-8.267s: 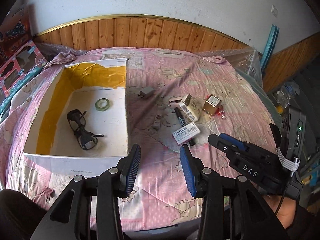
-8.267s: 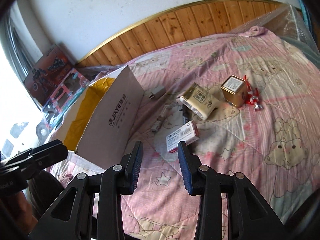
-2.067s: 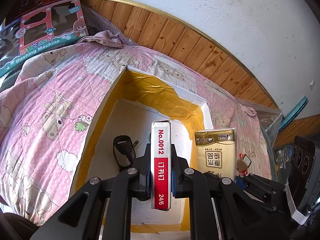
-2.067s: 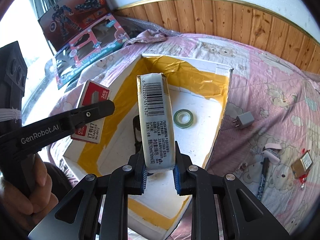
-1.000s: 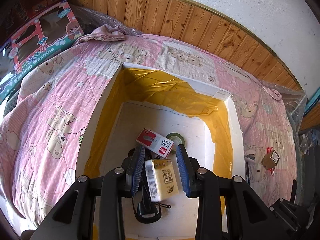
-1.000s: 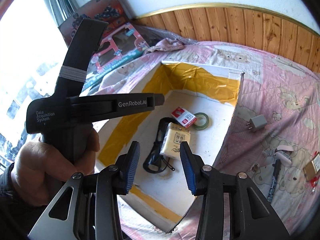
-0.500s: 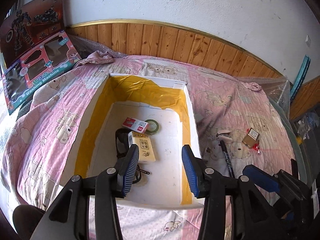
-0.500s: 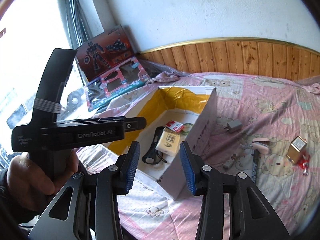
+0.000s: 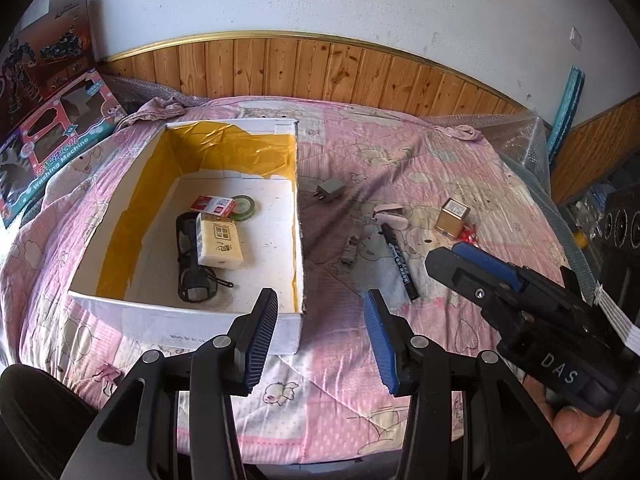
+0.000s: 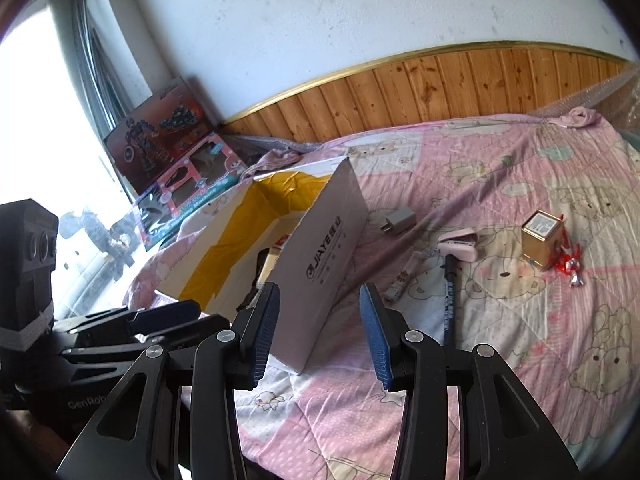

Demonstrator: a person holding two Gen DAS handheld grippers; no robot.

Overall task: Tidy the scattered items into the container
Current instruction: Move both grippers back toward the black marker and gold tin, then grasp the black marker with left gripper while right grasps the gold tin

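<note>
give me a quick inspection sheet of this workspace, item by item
surface: pink cartoon bedsheet, rumpled.
job's things: white box holds glasses, tissue pack, staple box, tape roll. Outside on the sheet: grey charger, black marker, pink case, gold box, small grey piece, red wrappers.
clutter: pink clip near the front edge.
grippers: left gripper and right gripper open, empty.
cables: nothing seen.
surroundings: wood-panelled wall, toy boxes.

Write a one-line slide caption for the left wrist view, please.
Open left gripper faces a white box holding glasses, tissue pack, staples and tape; marker and charger remain on the bedspread.
</note>
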